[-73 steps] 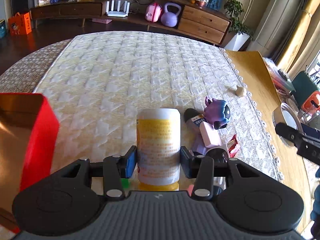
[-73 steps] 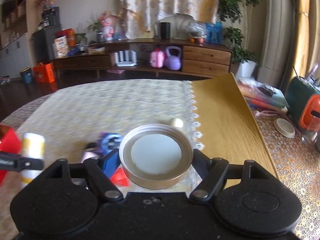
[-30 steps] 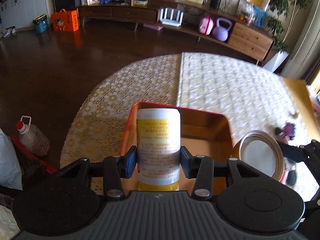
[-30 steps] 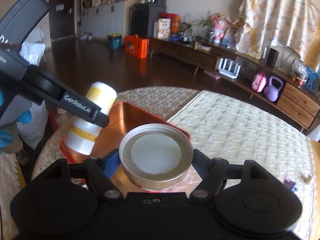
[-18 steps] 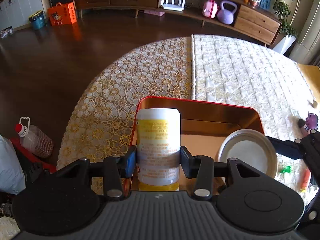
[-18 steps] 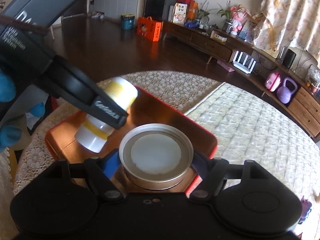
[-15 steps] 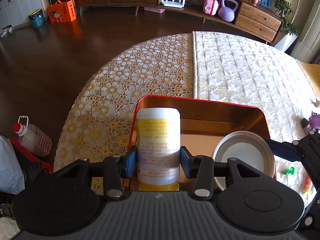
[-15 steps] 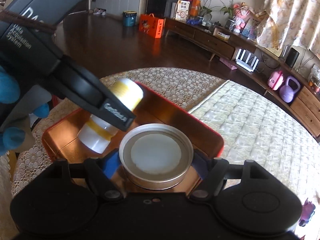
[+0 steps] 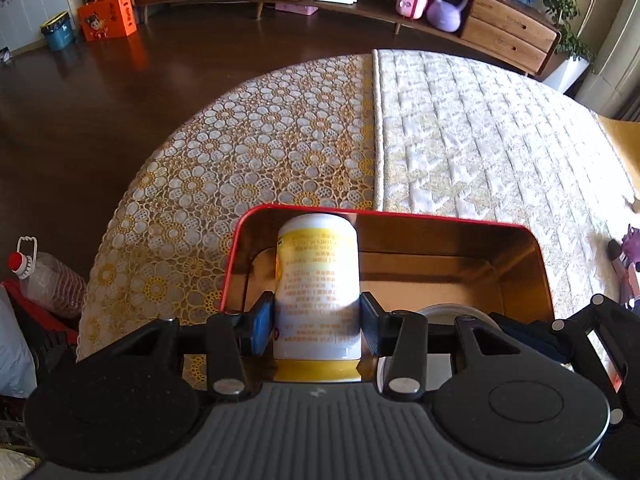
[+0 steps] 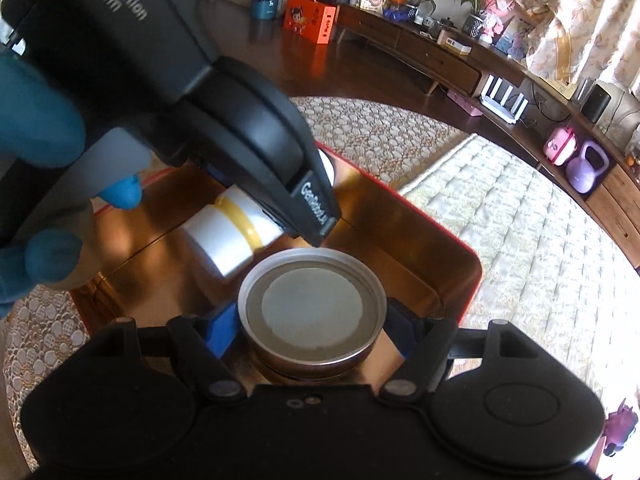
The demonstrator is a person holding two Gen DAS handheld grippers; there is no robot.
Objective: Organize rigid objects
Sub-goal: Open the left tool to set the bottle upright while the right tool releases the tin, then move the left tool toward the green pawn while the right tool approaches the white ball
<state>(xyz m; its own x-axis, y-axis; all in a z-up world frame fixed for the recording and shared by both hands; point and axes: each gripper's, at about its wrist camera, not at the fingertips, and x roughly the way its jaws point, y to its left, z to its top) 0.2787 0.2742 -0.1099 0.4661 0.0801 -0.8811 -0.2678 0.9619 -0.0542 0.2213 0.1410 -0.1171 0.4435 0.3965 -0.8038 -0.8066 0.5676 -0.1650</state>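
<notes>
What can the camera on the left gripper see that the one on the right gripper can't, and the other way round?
Only the left wrist view shows the bottle's printed yellow label and an oil jug on the floor. Only the right wrist view shows the round lid's face, the bottle's white cap and blue-gloved fingers. Both show the red tin box, the bottle and the purple kettlebell.

Both wrist views look steeply down, close, sharing the red tin (image 9: 536, 248).
</notes>
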